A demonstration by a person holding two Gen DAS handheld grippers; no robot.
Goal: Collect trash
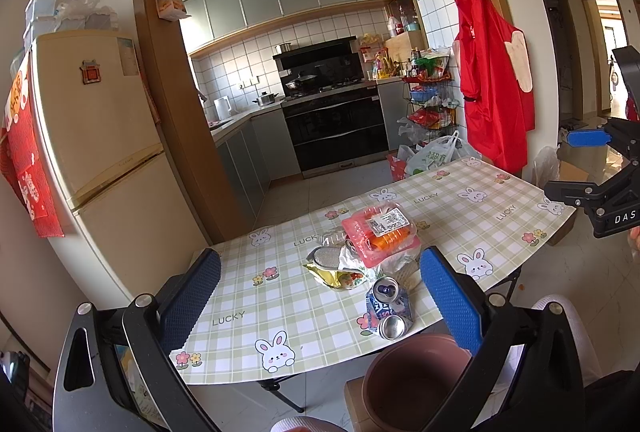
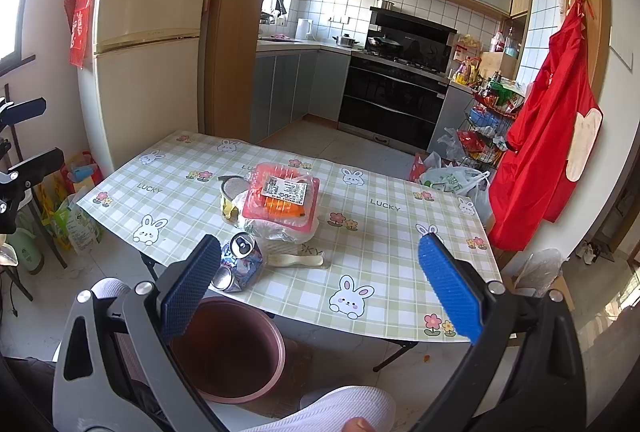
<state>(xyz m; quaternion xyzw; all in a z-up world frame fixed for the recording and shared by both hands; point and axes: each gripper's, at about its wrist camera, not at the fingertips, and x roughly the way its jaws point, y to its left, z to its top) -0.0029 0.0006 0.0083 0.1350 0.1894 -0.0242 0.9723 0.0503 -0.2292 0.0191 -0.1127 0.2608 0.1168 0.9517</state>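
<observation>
So this looks like the very start of the trash run to me: nothing grabbed yet. My left gripper [image 1: 320, 308] and right gripper [image 2: 320, 288] both hang above the near edge of the green-checked folding table [image 2: 168, 200], jaws spread wide and empty.

The trash sits in one pile mid-table: a crushed blue-and-silver drink can [image 2: 240, 262] nearest me, a red clear-lidded plastic food tray [image 2: 282, 198] on top of a crumpled clear plastic bag [image 2: 280, 228], a yellow foil wrapper [image 1: 334, 274] beside it and a pale plastic spoon [image 2: 296, 261] lying flat just beside the can. The round brown plastic bin [image 2: 232, 352] stands on the floor right below the table edge.

Next move, I'd guess: drop onto the can, close on it sideways, and carry it back over the bin.

Readable stuff: "LUCKY" all over the tablecloth, "DAS" on the other gripper's body. The tray's white label is too small to read.
</observation>
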